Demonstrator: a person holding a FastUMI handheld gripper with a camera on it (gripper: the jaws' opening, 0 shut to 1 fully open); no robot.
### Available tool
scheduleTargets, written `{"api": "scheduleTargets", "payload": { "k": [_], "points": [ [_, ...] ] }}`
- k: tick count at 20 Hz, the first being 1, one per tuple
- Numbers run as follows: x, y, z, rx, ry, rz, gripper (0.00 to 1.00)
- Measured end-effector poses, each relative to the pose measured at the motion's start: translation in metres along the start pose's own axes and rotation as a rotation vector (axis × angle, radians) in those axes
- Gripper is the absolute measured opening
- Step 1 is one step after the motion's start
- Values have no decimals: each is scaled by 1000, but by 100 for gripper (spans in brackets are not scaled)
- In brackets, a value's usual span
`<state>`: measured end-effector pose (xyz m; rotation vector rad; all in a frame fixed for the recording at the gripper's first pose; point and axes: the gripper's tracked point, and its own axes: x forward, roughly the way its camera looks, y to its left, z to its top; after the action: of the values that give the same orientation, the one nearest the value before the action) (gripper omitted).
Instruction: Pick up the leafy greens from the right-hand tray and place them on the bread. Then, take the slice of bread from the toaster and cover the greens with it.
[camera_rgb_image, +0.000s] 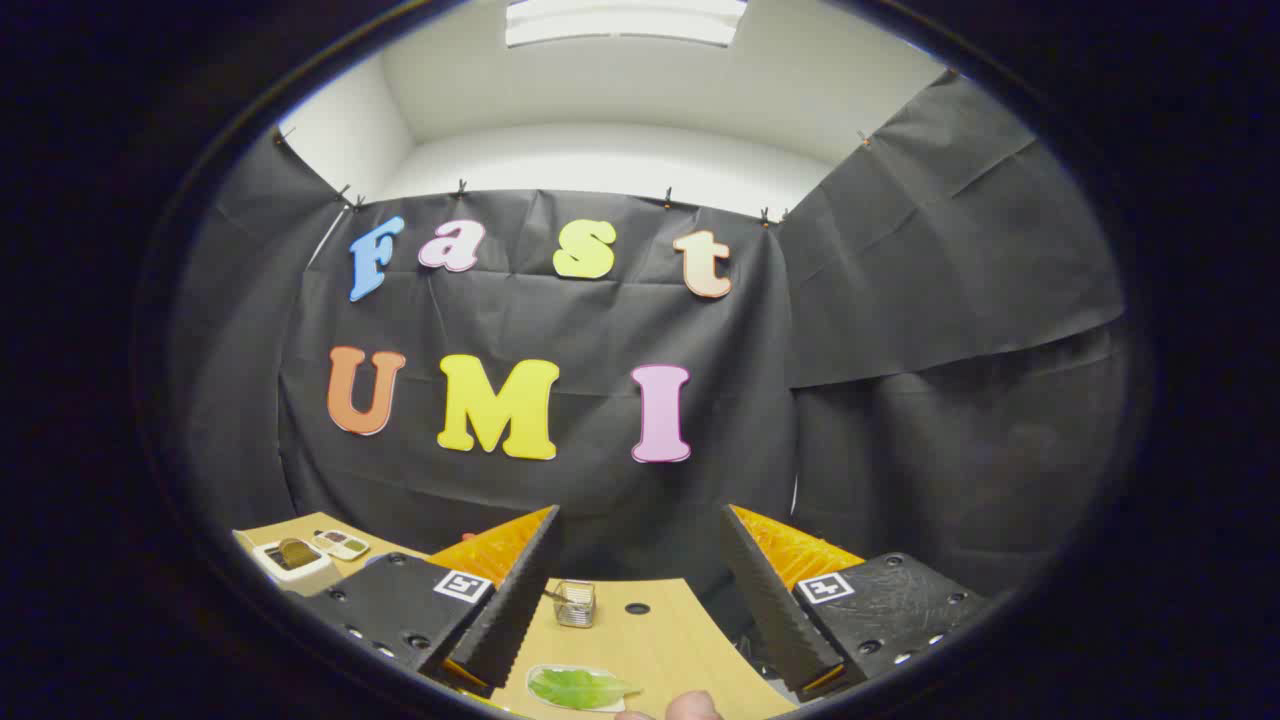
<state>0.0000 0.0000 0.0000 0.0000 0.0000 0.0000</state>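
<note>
My gripper (640, 620) hangs above a wooden table (660, 640), its two fingers spread wide with nothing between them. Below and between the fingers lies a green leaf (578, 688) on a small white tray (550, 672). Off beyond the left finger, at the table's far left, stands a white toaster (292, 560) with a brown slice of bread (296, 550) sticking out of its slot. Beside the toaster sits a small white plate (341, 544) with something on it that is too small to make out.
A small wire basket (576, 603) stands on the table just ahead of the left finger. A dark round hole (637, 608) marks the tabletop near it. A fingertip of a person (692, 706) shows right next to the leaf tray. Black cloth walls close the booth behind the table.
</note>
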Motion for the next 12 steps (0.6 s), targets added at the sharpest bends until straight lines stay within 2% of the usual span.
{"api": "scheduleTargets", "payload": {
  "k": [12],
  "points": [
    [-13, -24, -28, 17, 58, -30, 95]
  ]
}}
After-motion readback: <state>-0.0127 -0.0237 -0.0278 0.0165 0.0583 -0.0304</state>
